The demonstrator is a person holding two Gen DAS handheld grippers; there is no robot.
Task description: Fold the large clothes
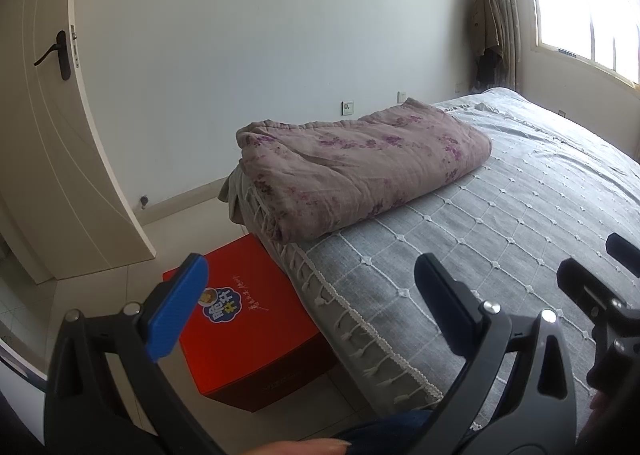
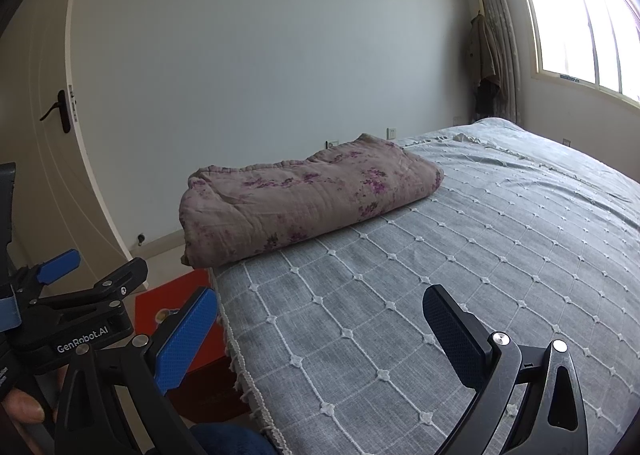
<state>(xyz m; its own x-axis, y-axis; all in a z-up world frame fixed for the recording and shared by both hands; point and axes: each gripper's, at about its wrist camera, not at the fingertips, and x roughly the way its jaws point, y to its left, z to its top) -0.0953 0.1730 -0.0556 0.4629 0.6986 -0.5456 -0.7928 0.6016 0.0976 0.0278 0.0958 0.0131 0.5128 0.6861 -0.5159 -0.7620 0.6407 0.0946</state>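
Left to right, bed (image 1: 500,223) as landmark: white door (image 1: 48,135) stands open well left of the bed; red box (image 1: 248,319) sits on the floor, touching the bed's left edge near the fringe. Left tongs (image 1: 312,307) hover over that edge, spread wide, holding nothing. The floral quilt (image 1: 360,167) lies on the bed's far left corner, already in a thick folded bundle, one end overhanging the edge. Right tongs (image 2: 320,339) hang above the near part of the grey bedspread, also spread wide and empty, well apart from the quilt. Window (image 2: 580,23) lies beyond the bed's right side. Judgement: folding looks finished or nearly so; step in hand is approach or inspection. Next move would call for both tongs reaching forward to the bundle's near edge, if another fold is wanted.
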